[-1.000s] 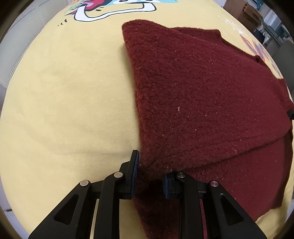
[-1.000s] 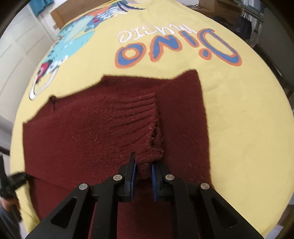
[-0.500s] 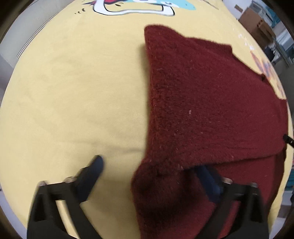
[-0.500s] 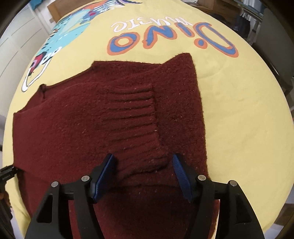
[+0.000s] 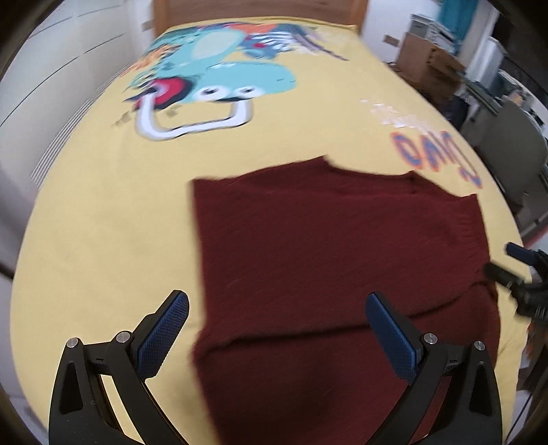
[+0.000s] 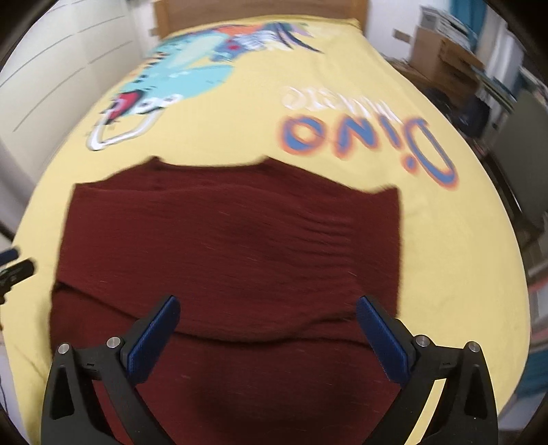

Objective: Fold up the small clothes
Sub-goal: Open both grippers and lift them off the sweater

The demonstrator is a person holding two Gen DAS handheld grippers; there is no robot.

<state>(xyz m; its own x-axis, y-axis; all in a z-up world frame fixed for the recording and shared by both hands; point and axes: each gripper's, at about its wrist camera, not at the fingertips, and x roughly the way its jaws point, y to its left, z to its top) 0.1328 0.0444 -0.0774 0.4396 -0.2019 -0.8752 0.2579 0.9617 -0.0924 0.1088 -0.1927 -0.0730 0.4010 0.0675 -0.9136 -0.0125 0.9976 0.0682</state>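
A dark red knit sweater point(image 5: 325, 246) point(image 6: 233, 239) lies flat on the yellow bed cover point(image 5: 102, 222), its folded-over layers ending in a horizontal edge near the bottom. My left gripper point(image 5: 275, 296) hovers above the sweater's left edge, open, nothing between its blue pads. My right gripper point(image 6: 268, 300) hangs over the sweater's near middle; its jaws are opening wide and no cloth is held between them. In the left wrist view, the right gripper's fingers point(image 5: 513, 274) show at the right edge. The left gripper's fingertips point(image 6: 13, 267) show at the left edge of the right wrist view.
The cover carries a cartoon dinosaur print point(image 5: 219, 78) and "Dino" lettering point(image 6: 363, 143). A wooden headboard point(image 5: 257, 10) closes the far end. White wall panels point(image 5: 51, 68) stand on the left; cardboard boxes point(image 5: 424, 61) and a grey chair point(image 5: 507, 147) on the right.
Both grippers were shut on sweater folds a second ago; both let go, opened wide and rose away. The released folds now lie flat on the sweater.
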